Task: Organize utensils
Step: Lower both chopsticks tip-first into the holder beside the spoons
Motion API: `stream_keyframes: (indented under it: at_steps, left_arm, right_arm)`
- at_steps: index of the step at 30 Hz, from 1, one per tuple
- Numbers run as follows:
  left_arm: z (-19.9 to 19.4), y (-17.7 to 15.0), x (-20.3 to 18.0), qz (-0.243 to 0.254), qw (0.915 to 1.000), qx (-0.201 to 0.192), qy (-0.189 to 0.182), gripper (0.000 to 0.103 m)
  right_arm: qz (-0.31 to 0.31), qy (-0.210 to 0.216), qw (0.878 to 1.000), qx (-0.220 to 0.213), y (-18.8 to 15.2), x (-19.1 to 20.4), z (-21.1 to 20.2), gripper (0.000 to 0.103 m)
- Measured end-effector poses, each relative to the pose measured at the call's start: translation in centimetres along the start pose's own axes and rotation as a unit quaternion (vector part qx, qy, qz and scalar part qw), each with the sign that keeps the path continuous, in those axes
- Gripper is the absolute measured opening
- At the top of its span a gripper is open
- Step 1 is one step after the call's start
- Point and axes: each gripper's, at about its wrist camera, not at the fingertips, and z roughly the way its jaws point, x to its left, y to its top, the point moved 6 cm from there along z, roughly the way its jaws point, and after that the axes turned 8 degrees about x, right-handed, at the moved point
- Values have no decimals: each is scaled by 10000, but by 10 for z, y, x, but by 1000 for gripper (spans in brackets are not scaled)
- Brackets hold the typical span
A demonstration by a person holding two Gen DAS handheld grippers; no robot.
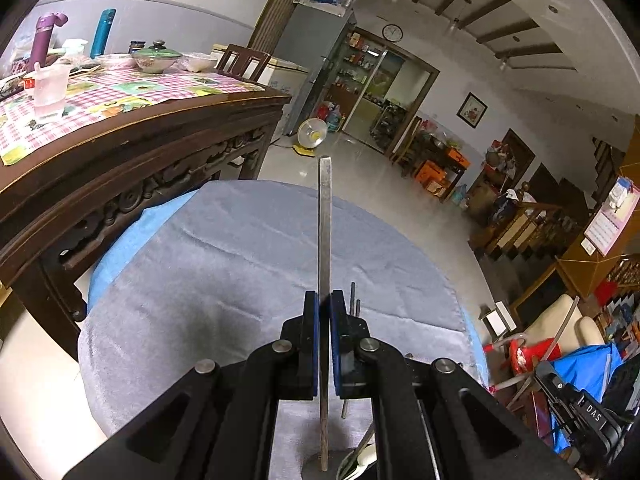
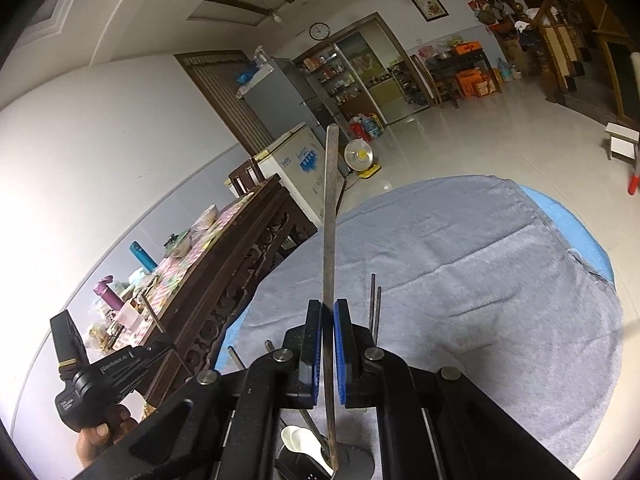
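My left gripper (image 1: 324, 300) is shut on a flat grey metal utensil handle (image 1: 325, 220) that stands upright above a round table under a grey cloth (image 1: 224, 264). My right gripper (image 2: 328, 308) is shut on a darker flat utensil handle (image 2: 330, 208), also upright, its lower end reaching down beside a black holder (image 2: 304, 468) with a white spoon (image 2: 298, 438). Two thin dark rods (image 1: 354, 300) stick up just right of my left gripper; they also show in the right wrist view (image 2: 375, 304). My left gripper body shows at lower left of the right wrist view (image 2: 92, 380).
A dark carved wooden table (image 1: 132, 168) with a checked cloth, bottles and bowls stands left of the round table. A blue cover (image 2: 576, 224) shows under the grey cloth. A small fan (image 1: 312, 136) stands on the tiled floor beyond. Furniture and clutter line the right side.
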Motion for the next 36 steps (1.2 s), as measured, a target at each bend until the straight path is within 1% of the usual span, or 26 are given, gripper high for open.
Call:
stream_keyframes:
  at_steps: [10, 22, 29, 32, 36]
  left_arm:
    - [-5, 0, -3, 39, 10000, -79, -11, 5]
    - [-18, 1, -17, 99, 9994, -210, -238, 5]
    - [-17, -6, -25, 168, 9992, -233, -271, 5]
    - [-16, -8, -28, 228, 9991, -266, -224, 5]
    - [-10, -14, -29, 252, 9993, -203, -206, 5]
  right_arm:
    - [-18, 77, 10000, -28, -1, 4, -2, 7]
    - [-136, 202, 9996, -110, -2, 16, -7, 7]
    - [-243, 268, 9993, -67, -9, 26, -1, 7]
    - [-318, 238, 9992, -41, -13, 30, 4, 7]
    - [-410, 161, 9990, 17, -20, 33, 11, 7]
